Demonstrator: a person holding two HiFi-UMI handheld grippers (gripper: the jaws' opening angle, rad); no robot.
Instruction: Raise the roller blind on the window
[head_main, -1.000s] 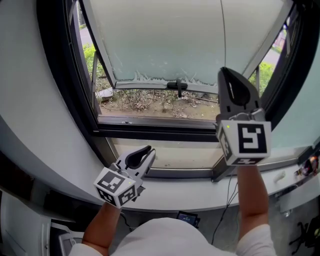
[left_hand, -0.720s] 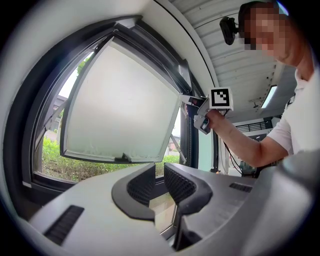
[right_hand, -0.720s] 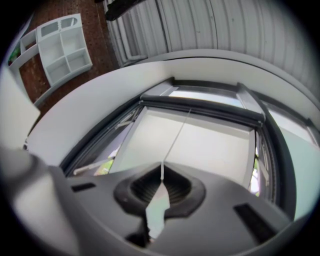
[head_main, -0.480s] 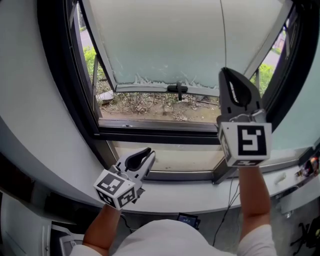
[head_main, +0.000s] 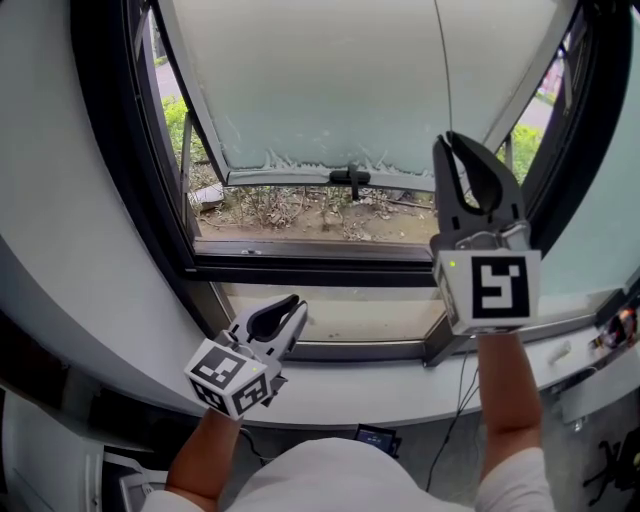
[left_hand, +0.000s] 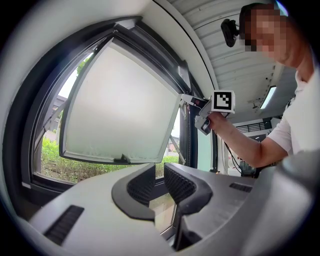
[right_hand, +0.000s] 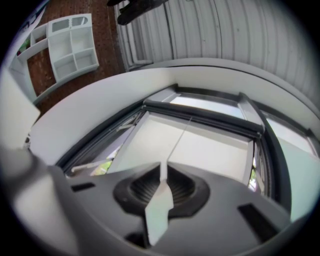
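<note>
A pale roller blind (head_main: 340, 80) covers the tilted window sash; its ragged lower edge ends just above the black sash handle (head_main: 350, 178). A thin pull cord (head_main: 443, 70) hangs straight down in front of it into the tips of my right gripper (head_main: 453, 142). In the right gripper view the cord (right_hand: 180, 140) runs between the jaws of the right gripper (right_hand: 162, 167), which is shut on it. My left gripper (head_main: 296, 303) is held low by the sill, jaws apart and empty. In the left gripper view it (left_hand: 160, 172) faces the blind (left_hand: 120, 110) and the right gripper (left_hand: 182, 97).
A dark window frame (head_main: 120, 150) surrounds the sash. A grey sill (head_main: 400, 390) curves below it, and a cable (head_main: 455, 400) hangs under its right part. Soil and green plants (head_main: 300, 205) show outside. A white shelf unit (right_hand: 70, 45) hangs on the brick wall.
My right gripper has shifted slightly up on the cord, and a slim slot now shows between its jaws. The left gripper has barely moved.
</note>
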